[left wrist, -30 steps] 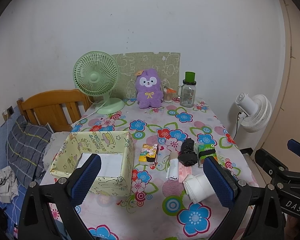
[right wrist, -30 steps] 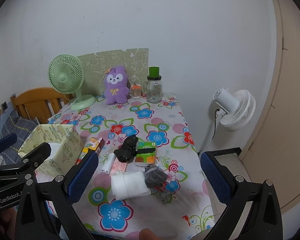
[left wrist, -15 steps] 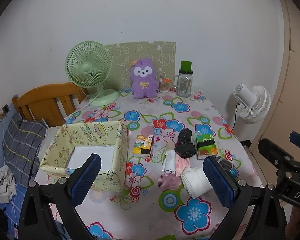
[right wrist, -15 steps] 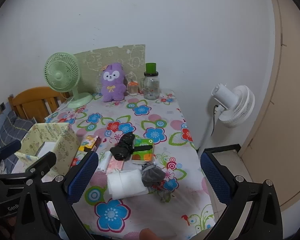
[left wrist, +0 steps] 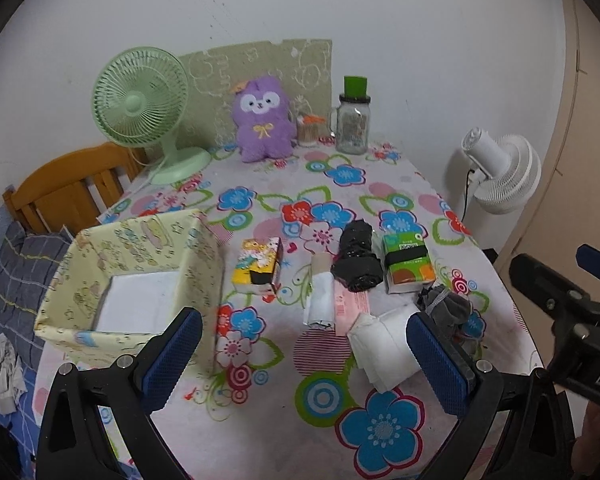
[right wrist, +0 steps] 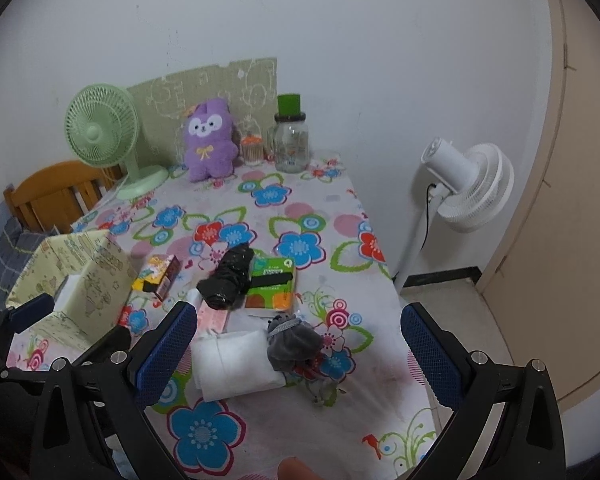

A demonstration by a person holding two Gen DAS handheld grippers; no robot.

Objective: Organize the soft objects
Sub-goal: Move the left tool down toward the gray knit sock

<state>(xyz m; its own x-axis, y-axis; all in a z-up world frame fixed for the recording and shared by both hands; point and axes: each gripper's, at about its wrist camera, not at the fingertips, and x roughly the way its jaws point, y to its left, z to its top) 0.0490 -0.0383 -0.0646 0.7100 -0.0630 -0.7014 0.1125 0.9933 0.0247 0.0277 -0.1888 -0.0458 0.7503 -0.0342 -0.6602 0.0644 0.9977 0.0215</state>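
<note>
1. My left claw (left wrist: 302, 354) hangs above the near edge of the surface (left wrist: 260, 416), its blue pads spread wide with nothing between them
2. My right claw (right wrist: 298, 354) is likewise wide open and empty, held over the near right part of the surface
3. Nearest me lies a folded white cloth (right wrist: 236, 358), and a balled grey sock (right wrist: 294, 344) touches its right end
4. Just beyond the cloth lie a white roll (left wrist: 320, 300) and a pink packet (left wrist: 350, 306), side by side
5. Behind those, a black bundle (right wrist: 230, 276) leans against a green tissue pack (right wrist: 272, 286); a yellow tissue pack (left wrist: 258, 266) sits apart to their left
6. On the left stands an open yellow patterned box (left wrist: 140, 256) with something white and flat on its bottom
7. At the far edge, against the wall, a purple plush toy (left wrist: 263, 118) sits upright between a green desk fan (left wrist: 144, 100) and a glass jar with a green lid (left wrist: 354, 120)
8. A white floor fan (right wrist: 468, 184) stands off to the right of the surface
</note>
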